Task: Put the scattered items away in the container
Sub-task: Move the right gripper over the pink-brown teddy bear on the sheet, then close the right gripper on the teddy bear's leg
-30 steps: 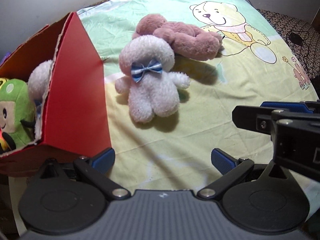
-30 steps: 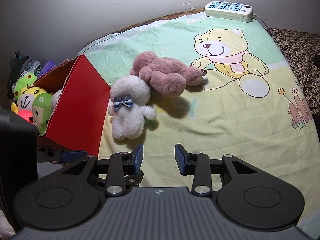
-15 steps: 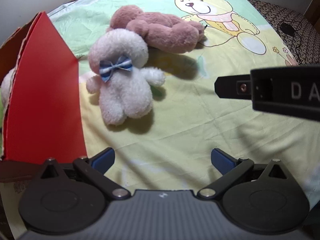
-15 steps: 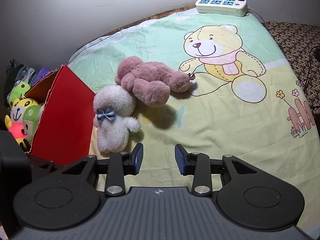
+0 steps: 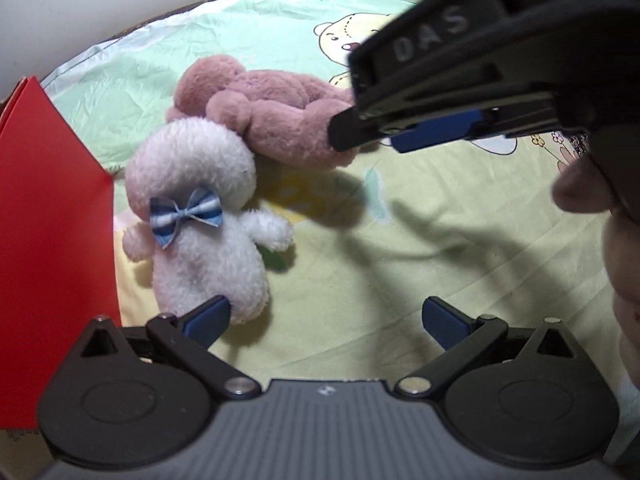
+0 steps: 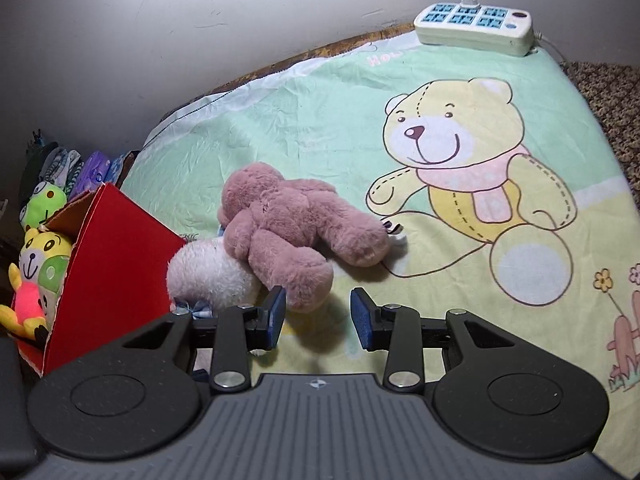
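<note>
Fingers [image 5: 208, 318] of the left gripper [image 5: 326, 318] stand wide apart, gripping nothing, one blue pad at the foot of the white plush [image 5: 200, 236]; a second ago they hung farther back, with bare sheet between them and the toy. The right gripper [image 6: 318, 316] has crossed in over half a second and now reaches toward the pink plush [image 6: 288, 236], its fingers part open and empty, the left pad just beside the toy's lower limb. In the left view its black body fills the upper right, tips at the pink plush's edge.

Both loose toys lie touching on the bear-print sheet [image 6: 440, 240], the white one just beside the red box [image 6: 116, 272], which already holds several bright plush toys [image 6: 36, 272]. A power strip [image 6: 474, 28] sits at the far edge by the wall.

The advance suggests each gripper is lining up on its own toy; neither has been lifted, so two items look left to box.
</note>
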`<state>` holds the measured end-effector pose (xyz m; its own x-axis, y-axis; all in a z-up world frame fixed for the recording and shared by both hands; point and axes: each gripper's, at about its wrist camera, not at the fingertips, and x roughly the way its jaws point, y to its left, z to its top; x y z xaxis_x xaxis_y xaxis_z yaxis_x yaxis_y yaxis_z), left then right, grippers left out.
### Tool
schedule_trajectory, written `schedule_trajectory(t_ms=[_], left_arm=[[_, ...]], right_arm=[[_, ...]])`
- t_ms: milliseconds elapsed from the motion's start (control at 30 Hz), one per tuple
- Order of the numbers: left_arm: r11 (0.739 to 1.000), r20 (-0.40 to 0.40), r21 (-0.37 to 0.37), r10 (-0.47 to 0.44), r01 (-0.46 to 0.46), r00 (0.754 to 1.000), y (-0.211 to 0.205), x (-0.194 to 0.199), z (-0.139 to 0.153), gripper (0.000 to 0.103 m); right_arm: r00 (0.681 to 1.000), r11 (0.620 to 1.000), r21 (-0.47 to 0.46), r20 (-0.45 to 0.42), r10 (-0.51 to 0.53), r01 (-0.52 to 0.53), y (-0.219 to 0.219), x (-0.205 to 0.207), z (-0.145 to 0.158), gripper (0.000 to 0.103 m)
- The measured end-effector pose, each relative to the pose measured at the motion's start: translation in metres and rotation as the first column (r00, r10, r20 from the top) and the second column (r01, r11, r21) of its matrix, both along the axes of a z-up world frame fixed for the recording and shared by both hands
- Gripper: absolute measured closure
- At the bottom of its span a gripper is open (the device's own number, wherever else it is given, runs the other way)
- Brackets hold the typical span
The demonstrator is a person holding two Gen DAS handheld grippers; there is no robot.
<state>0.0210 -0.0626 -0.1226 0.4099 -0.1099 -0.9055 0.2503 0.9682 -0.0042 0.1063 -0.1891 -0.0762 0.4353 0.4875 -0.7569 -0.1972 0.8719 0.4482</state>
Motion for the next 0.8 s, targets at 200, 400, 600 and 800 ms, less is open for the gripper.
schedule_trajectory(t_ms=[200, 400, 600, 800], left_arm=[[1.000, 0.018, 0.014, -0.023, 0.023, 1.000, 0.001, -0.006, -0.001, 0.001], [1.000, 0.015, -0.015, 0.018, -0.018, 1.000, 0.019, 0.002, 0.002, 0.001], [0.997, 0.018, -0.073, 0.030, -0.029, 0.999, 0.030, 0.002, 0.009, 0.001], [0.994, 0.026, -0.105, -0.004, 0.007, 1.000, 0.033, -0.009, 0.017, 0.001]], right_arm=[[0.999, 0.999, 0.044, -0.037, 0.026, -0.025, 0.013, 0.016, -0.012, 0.061], [0.999, 0.997, 0.069, -0.013, 0.038, -0.037, 0.013, 0.020, -0.011, 0.071], [1.000, 0.999, 0.045, -0.008, 0.012, -0.012, -0.006, 0.003, -0.008, 0.072], [0.998, 0.999, 0.008, -0.037, -0.052, 0.053, -0.034, -0.029, -0.008, 0.072]])
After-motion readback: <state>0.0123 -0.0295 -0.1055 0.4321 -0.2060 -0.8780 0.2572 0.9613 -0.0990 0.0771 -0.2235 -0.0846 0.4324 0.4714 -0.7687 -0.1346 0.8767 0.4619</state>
